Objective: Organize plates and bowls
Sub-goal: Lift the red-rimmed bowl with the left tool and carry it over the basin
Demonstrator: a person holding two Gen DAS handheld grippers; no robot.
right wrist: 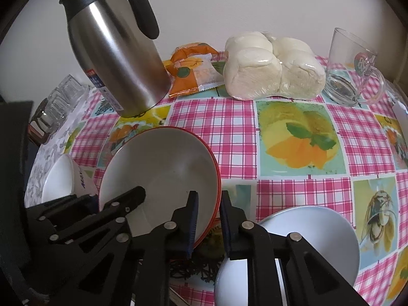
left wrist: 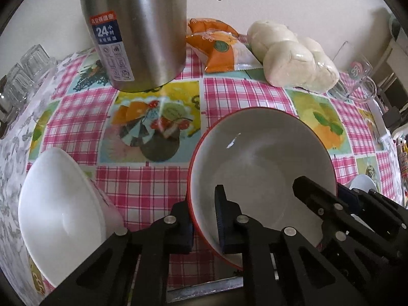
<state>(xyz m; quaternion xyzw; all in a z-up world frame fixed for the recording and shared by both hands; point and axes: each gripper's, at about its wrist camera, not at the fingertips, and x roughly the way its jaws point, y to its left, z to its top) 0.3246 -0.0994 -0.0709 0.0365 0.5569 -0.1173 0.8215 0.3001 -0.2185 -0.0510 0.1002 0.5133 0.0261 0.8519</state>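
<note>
red-rimmed bowl (left wrist: 265, 163), white inside, tilted; left gripper (left wrist: 204, 219) and right gripper (right wrist: 209, 219) both clamp rim.

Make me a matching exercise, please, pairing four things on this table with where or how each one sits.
Things:
1. red-rimmed bowl
2. steel flask
3. glass mug
4. wrapped buns

Places or states:
A. back right of the table
B. rim pinched by the left claw and the right claw
C. between the orange packet and the mug
D. standing tall at the back left

Pairs: 1-B, 2-D, 3-A, 4-C
</note>
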